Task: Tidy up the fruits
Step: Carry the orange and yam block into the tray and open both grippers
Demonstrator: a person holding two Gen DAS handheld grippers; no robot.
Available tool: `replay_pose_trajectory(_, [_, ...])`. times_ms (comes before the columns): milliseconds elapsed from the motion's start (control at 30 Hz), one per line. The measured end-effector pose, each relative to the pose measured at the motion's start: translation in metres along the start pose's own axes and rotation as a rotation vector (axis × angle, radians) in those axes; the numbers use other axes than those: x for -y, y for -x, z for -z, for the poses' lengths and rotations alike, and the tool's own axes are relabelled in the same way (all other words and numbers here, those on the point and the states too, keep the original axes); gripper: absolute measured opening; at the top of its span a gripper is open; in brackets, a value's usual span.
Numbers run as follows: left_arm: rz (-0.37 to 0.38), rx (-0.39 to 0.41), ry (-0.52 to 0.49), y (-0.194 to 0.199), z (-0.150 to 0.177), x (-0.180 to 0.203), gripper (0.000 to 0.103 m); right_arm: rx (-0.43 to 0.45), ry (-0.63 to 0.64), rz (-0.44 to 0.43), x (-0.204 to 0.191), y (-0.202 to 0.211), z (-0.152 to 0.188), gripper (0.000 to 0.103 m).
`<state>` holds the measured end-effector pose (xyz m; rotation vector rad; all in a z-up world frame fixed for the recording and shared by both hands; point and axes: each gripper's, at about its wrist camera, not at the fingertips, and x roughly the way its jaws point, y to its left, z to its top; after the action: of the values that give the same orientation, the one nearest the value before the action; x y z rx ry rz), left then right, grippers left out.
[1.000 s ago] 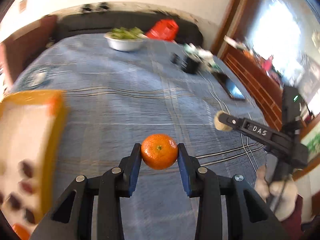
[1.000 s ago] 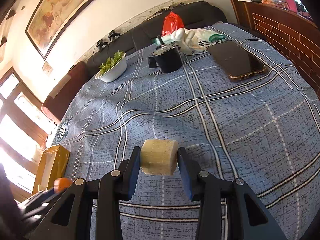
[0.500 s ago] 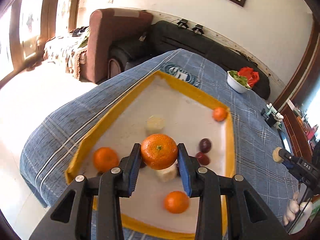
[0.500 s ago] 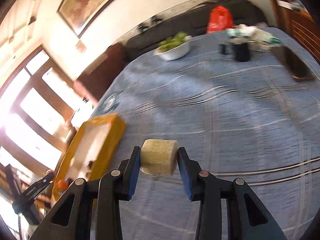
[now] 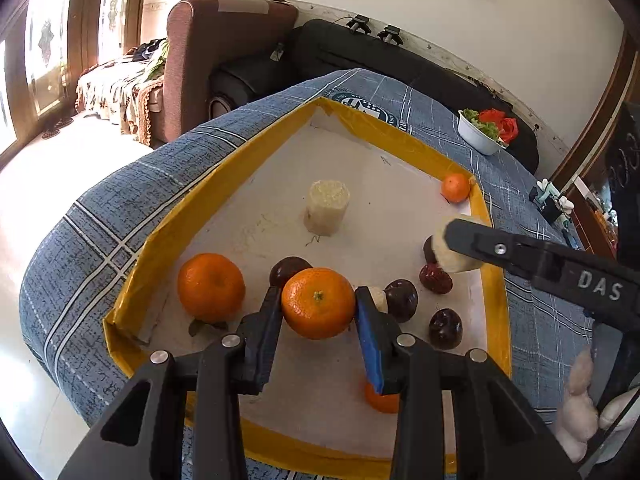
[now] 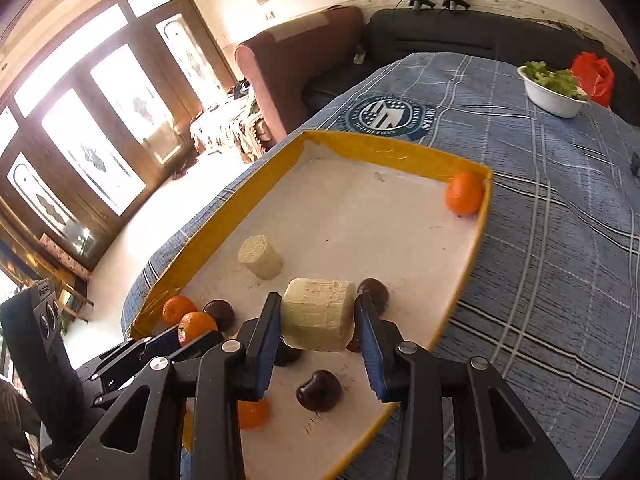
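Blue plaid tablecloth (image 5: 432,100) covering the table, bearing a yellow-rimmed tray (image 5: 200,184) with a white floor. Tray contents, left wrist view: a pale cut cylinder (image 5: 327,207) standing upright near the centre; a large mandarin (image 5: 211,286) at 9 o'clock of the held fruit; a small mandarin (image 5: 455,187) touching the rim in the far corner at 2 o'clock; another mandarin (image 5: 382,400) partly hidden behind the near finger; several dark red fruits, one (image 5: 401,299) just beside the claw at 3 o'clock and one (image 5: 445,328) nearer the rim. Left gripper (image 5: 318,308): pinching an orange mandarin (image 5: 318,303) above the tray floor. Right gripper (image 6: 318,320): pinching a second pale cylinder (image 6: 318,314) by its curved sides, above the tray's near half. A white bowl of greens (image 6: 554,88) stands well apart on the cloth at 1 o'clock, with a red bag (image 6: 594,72) behind it. The right wrist view alone shows the cloth's round crest (image 6: 390,114) whole and the glazed doors (image 6: 100,128); the left wrist view alone shows the person's hand (image 5: 580,412) on the right gripper's handle and its "DAS" lettering (image 5: 600,286).
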<state>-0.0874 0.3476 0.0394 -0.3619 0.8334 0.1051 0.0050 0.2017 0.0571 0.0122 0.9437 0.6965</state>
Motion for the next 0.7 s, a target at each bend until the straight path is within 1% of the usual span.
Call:
replay_pose_trajectory(33, [0.007,0.006,0.005,0.001,0.000,-0.002,0.036,-0.014,0.014,0.010,-0.005,-0.009,-0.001,0.041])
replay_pose_trajectory(100, [0.016,0.021,0.011,0.004,-0.001,-0.005,0.045,-0.041,0.029,0.021,-0.012,-0.024,-0.002,0.041])
replay_pose_trajectory(133, [0.023,0.028,0.013,0.006,-0.002,-0.006,0.047,-0.051,0.032,0.023,-0.016,-0.031,-0.004,0.041])
replay_pose_trajectory(200, [0.029,0.046,0.017,0.012,-0.003,-0.008,0.062,-0.064,0.037,0.029,-0.019,-0.040,-0.004,0.042])
replay_pose_trajectory(267, [0.040,0.061,0.024,0.017,-0.004,-0.009,0.071,-0.078,0.032,0.028,-0.019,-0.048,-0.006,0.043])
replay_pose_trajectory(300, [0.040,0.067,0.025,0.019,-0.004,-0.009,0.073,-0.085,0.019,0.020,-0.018,-0.050,-0.007,0.044])
replay_pose_trajectory(367, [0.022,0.081,0.019,0.023,-0.005,-0.008,0.074,-0.083,0.004,-0.010,-0.014,-0.048,-0.007,0.044])
replay_pose_trajectory(467, [0.011,0.089,0.015,0.027,-0.005,-0.004,0.074,-0.040,0.008,0.005,-0.012,-0.032,-0.009,0.048])
replay_pose_trajectory(567, [-0.002,0.102,-0.005,0.032,-0.003,0.005,0.074,0.011,0.002,0.013,-0.009,-0.003,-0.005,0.050])
replay_pose_trajectory(633, [-0.019,0.119,-0.034,0.039,-0.001,0.016,0.075,0.054,-0.003,0.037,-0.004,0.019,0.001,0.053])
replay_pose_trajectory(700, [-0.046,0.143,-0.067,0.046,0.002,0.030,0.079,0.102,-0.008,0.071,0.003,0.043,0.012,0.056])
